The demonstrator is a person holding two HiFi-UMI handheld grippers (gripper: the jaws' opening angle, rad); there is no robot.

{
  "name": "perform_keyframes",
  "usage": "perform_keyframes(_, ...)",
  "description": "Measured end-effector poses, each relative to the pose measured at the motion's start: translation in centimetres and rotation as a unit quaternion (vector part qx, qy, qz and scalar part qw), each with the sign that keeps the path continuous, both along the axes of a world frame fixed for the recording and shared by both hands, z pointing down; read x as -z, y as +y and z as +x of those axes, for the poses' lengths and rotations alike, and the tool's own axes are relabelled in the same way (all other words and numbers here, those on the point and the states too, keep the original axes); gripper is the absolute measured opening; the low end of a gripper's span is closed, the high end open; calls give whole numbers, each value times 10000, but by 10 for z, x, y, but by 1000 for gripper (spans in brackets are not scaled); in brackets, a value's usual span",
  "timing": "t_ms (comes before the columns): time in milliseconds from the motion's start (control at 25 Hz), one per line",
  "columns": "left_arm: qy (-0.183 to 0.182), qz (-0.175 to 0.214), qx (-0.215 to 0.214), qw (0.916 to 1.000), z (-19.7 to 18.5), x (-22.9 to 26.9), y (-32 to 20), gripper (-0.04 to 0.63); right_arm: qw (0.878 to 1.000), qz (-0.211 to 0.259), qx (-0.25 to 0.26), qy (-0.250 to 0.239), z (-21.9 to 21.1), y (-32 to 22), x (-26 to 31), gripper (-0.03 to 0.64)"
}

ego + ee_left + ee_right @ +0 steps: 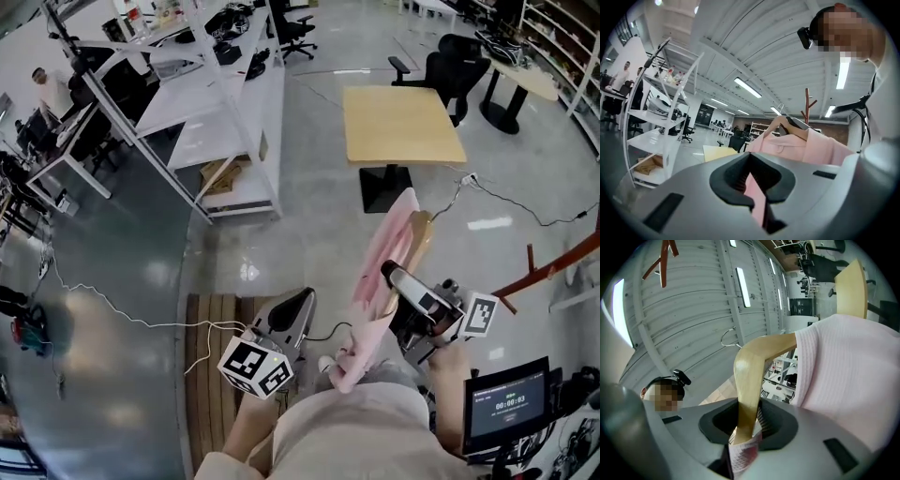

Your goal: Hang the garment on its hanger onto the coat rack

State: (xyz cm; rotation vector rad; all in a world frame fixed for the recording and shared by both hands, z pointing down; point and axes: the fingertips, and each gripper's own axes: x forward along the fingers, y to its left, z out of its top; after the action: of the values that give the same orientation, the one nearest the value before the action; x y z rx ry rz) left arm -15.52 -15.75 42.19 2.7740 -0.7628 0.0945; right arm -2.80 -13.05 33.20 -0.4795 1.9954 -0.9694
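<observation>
Clamping my right gripper (745,437) on the stiff wooden hanger (750,380), I hold the pink shirt (384,253), likely light and limp, before me; my left gripper (757,197) pinches its cloth, coat rack (553,264) off right.

Bright ceiling strip lights (747,87), glare patches on glossy floor (248,271); heavy fisheye warp, gripper views vignetted.
</observation>
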Motion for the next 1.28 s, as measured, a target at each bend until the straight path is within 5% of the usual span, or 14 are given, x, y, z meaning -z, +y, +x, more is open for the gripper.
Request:
perform_keyframes(640,189,309,-914,9952,114,32,-22,6,9975,215,-666,25,85,-33,32,104)
perform_keyframes(1280,460,576,-2422,9674,259,87,18,6,9842,416,-1721,-66,217,14,91,104)
